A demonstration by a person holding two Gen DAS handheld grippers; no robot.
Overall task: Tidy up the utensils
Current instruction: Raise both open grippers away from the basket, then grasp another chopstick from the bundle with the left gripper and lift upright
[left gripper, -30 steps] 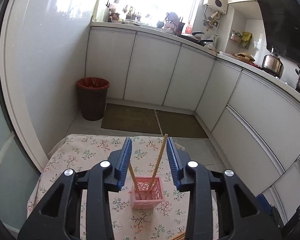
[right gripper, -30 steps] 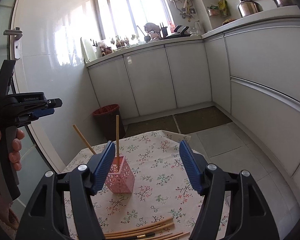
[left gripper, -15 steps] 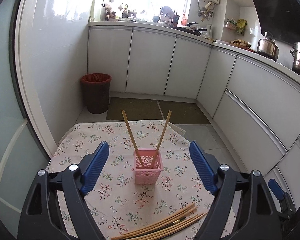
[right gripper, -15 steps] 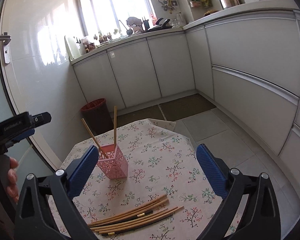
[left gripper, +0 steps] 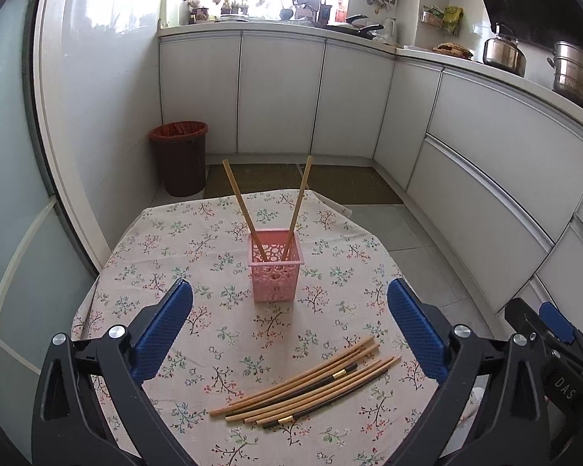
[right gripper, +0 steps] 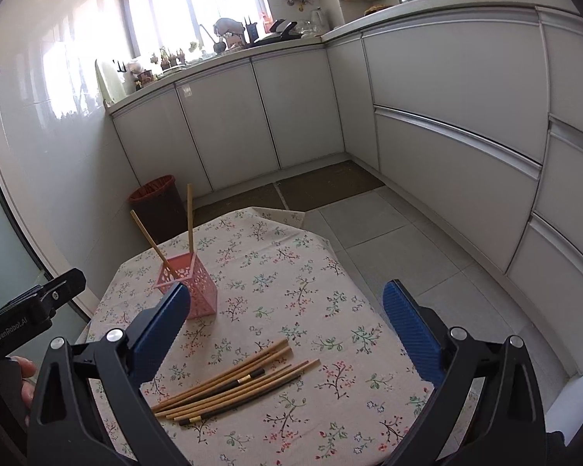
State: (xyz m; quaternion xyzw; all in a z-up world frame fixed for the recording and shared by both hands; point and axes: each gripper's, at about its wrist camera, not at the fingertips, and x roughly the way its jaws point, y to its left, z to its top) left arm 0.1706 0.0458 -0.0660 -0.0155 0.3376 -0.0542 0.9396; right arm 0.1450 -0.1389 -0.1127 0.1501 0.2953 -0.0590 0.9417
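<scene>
A pink perforated basket stands on the floral tablecloth with two wooden chopsticks leaning apart in it. Nearer the cameras, a loose pile of wooden and black chopsticks lies flat on the cloth. My left gripper hovers on the near side of the basket, over the cloth, its jaws opening with nothing between them. My right gripper is open and empty above the pile, with the basket past its left finger.
A dark bin with a red liner stands on the floor beyond the table. White cabinets run along the back and right. The table's edge drops to the tiled floor on the right. A person's hand holds the left gripper.
Both grippers have drawn back from the basket and spread their jaws wide. The left one let go of a chopstick, which now leans in the basket. The pile has come into view.
</scene>
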